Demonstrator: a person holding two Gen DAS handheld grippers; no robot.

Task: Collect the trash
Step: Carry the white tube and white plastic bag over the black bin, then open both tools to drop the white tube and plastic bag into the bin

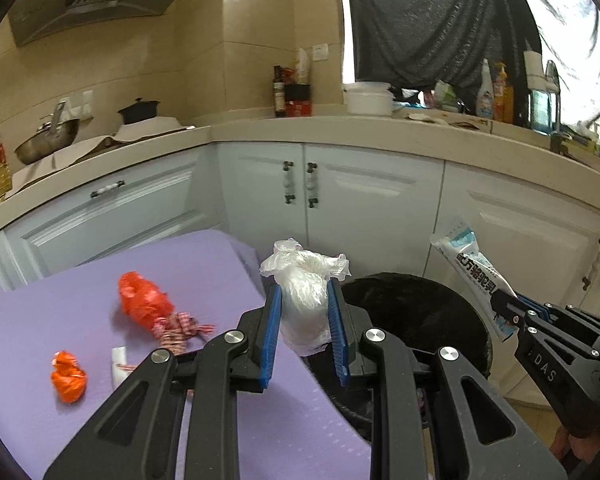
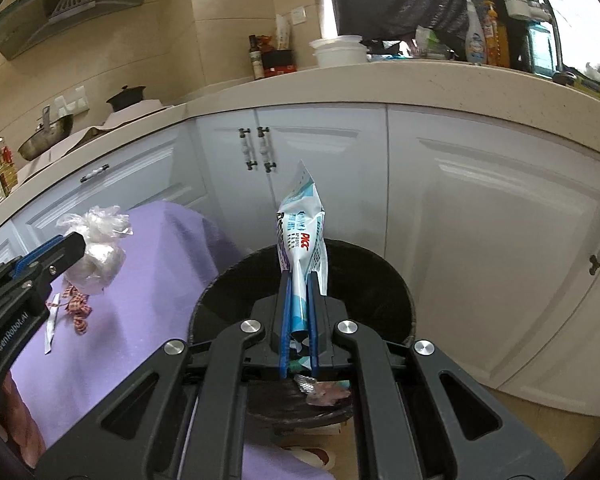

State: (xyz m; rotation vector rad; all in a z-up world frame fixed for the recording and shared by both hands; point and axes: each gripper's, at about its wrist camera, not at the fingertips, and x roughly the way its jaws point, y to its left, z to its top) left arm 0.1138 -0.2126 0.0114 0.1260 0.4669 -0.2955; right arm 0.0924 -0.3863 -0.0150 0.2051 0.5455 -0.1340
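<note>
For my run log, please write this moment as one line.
left tool: shut on clear plastic bag | right tool: shut on white-blue wrapper | black bin: below wrapper | orange bags on purple mat

The left gripper has matt black plastic arms with shiny metal pivot pins, and its ribbed blue fingers pinch a crinkly, translucent white plastic bag. The right gripper is built the same and clamps a glossy printed foil-like wrapper. The worktop wears a smooth, matt purple cover. Near its left edge lie two crumpled, glossy orange plastic scraps and a red-and-white checked ribbon. The trash bin beside it looks dull black.
</note>
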